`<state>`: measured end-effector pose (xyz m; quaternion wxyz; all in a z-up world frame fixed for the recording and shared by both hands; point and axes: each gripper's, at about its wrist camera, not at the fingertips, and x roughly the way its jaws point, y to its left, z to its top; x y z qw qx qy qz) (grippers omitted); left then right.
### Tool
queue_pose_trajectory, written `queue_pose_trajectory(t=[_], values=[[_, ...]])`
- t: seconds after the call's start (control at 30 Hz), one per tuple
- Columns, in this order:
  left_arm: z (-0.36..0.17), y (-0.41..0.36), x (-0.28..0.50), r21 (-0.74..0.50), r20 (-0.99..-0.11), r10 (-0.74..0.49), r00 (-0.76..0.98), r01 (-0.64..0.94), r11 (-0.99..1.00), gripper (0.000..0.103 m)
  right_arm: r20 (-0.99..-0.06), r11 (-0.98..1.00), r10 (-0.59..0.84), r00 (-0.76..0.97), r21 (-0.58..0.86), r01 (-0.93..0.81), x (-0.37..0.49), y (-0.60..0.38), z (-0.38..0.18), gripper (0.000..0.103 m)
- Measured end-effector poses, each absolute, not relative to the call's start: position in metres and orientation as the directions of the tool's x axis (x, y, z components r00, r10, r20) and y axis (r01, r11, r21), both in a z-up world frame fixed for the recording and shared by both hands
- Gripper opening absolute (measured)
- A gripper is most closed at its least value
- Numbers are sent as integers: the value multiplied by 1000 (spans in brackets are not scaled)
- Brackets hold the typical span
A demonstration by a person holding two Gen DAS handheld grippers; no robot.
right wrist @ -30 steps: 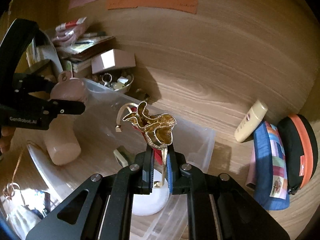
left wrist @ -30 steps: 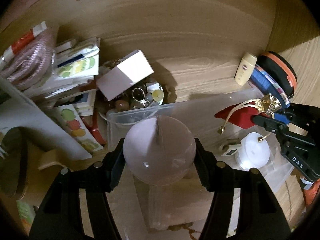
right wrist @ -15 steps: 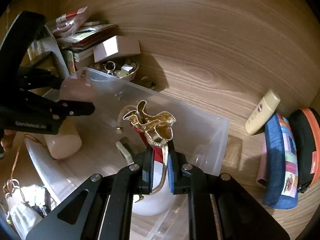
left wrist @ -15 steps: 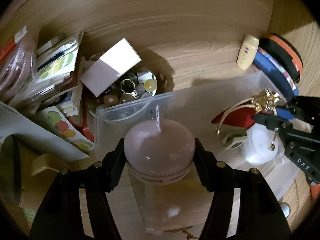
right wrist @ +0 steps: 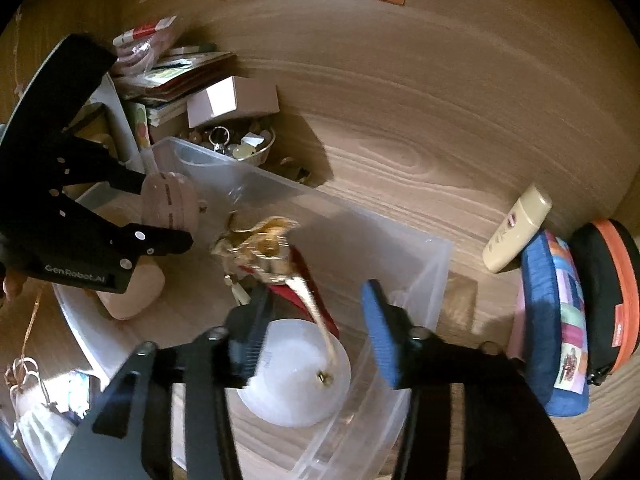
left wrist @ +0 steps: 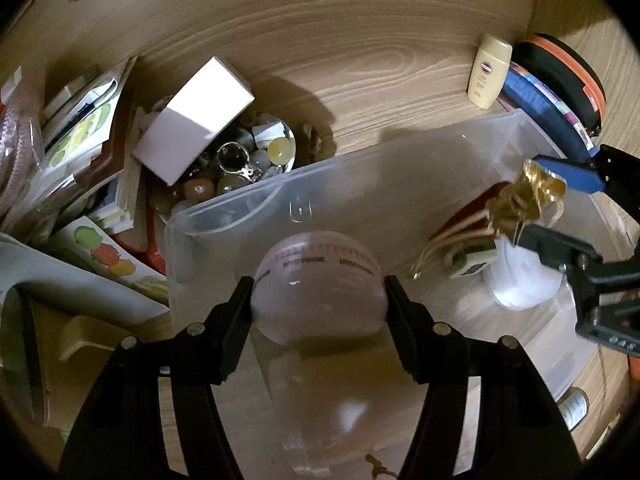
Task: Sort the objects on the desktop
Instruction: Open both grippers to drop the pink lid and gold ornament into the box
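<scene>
My left gripper [left wrist: 318, 300] is shut on the round pink cap of a pink bottle [left wrist: 318, 288] and holds it inside a clear plastic bin [left wrist: 240, 204]. The bottle also shows in the right wrist view [right wrist: 170, 204]. My right gripper [right wrist: 316, 320] is open over the bin [right wrist: 432, 256]. A gold ribbon bow with a red tag [right wrist: 266, 246] sits blurred just ahead of its jaws, free of them. It also shows in the left wrist view [left wrist: 524, 200]. A white round jar [right wrist: 296, 376] lies in the bin under the right gripper.
A bowl of small trinkets [left wrist: 248, 160] with a pink box [left wrist: 196, 120] on it stands behind the bin. Books and papers [left wrist: 80, 132] are stacked at left. A cream bottle [left wrist: 488, 72], a blue pouch [right wrist: 560, 320] and a black-orange case [right wrist: 604, 292] lie at right.
My right gripper has opened and let go of the gold bow, which drops into the bin. My left gripper has lowered and tilted the pink bottle deeper into the bin.
</scene>
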<state>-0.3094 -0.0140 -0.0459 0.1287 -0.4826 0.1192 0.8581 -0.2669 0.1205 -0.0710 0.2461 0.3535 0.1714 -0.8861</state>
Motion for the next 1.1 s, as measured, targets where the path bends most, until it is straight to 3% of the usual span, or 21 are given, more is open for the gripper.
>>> queue_pose_trajectory(t=[0.2,0.33,0.47,0.7,1.1], values=[[-44,-13,-308,75,-852,105,-513,-318,-945,64,-704,-818,-305,-642,-151,555,-263,117,-67,56],[-32,-15,-302,64,-828,120,-547,-305,-950,74,-678,-829,-288,-677,-178,531,-257,118,-59,71],[-20,-18,-296,72,-810,116,-574,-295,-953,76,-664,-831,-279,-694,-195,521,-250,120,-50,72],[2,-20,-267,134,-760,76,-645,-269,-954,92,-645,-836,-254,-721,-228,499,-231,122,-37,75],[34,-28,-209,160,-674,73,-735,-242,-957,96,-590,-837,-248,-768,-268,476,-176,128,-10,81]])
